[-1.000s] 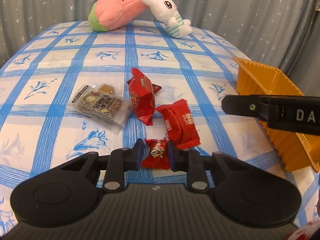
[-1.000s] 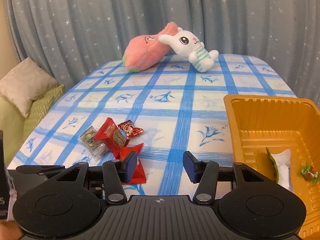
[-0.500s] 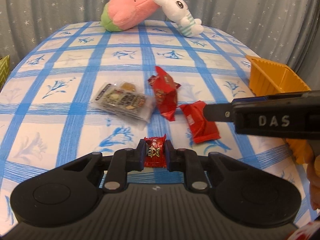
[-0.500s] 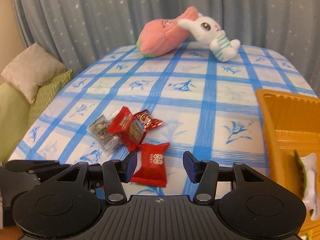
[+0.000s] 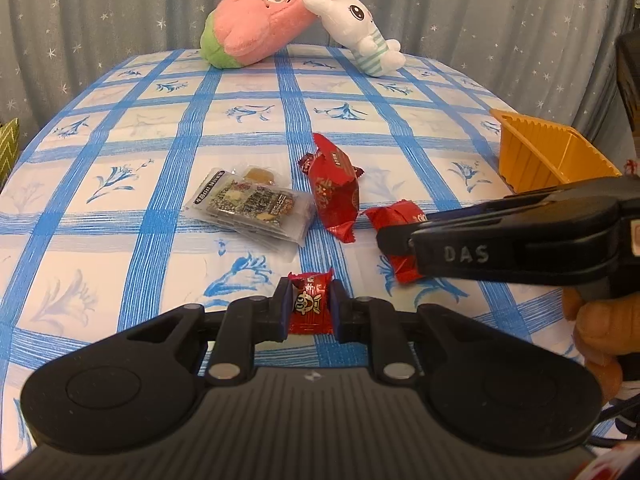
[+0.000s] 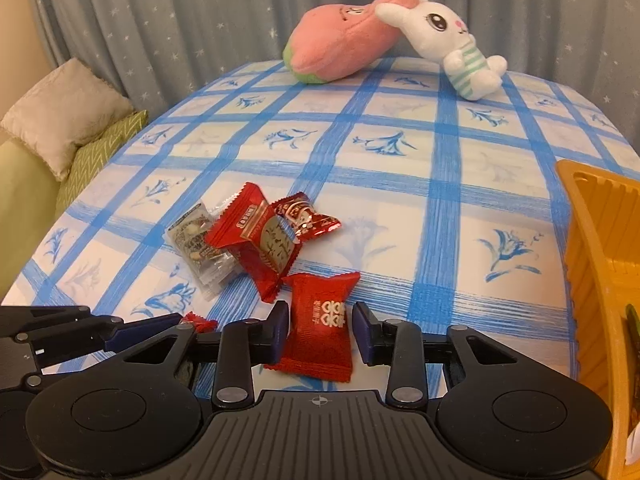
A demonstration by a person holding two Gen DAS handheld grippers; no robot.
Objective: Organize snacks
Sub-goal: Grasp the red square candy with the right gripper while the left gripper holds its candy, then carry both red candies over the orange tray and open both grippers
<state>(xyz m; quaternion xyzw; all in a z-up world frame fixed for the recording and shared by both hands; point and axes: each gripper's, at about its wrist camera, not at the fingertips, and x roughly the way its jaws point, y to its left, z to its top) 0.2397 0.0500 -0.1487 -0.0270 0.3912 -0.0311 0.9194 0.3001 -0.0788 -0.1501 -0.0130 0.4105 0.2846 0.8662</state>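
My left gripper [image 5: 310,300] is shut on a small red wrapped candy [image 5: 311,308], just above the blue-checked tablecloth [image 5: 160,240]. My right gripper [image 6: 320,320] straddles a flat red snack packet [image 6: 320,332] that lies on the cloth. Its jaws are closing, and the pads stand at the packet's edges with a sliver of gap. In the left wrist view that gripper's black arm [image 5: 500,240] reaches in from the right over the same packet [image 5: 396,216]. A larger red packet [image 6: 260,240], a red foil candy [image 6: 304,216] and a clear nut-bar packet [image 6: 200,248] lie just beyond.
An orange plastic tray [image 6: 592,240] stands at the right edge of the table. A pink plush [image 6: 340,44] and a white rabbit plush [image 6: 452,40] lie at the far end. Cushions [image 6: 60,116] sit off the table's left side. A hand [image 5: 596,332] holds the right gripper.
The right gripper has come leftward and down from beside the tray to over the flat red packet, and its jaws have narrowed. The left gripper has tightened on the small candy.
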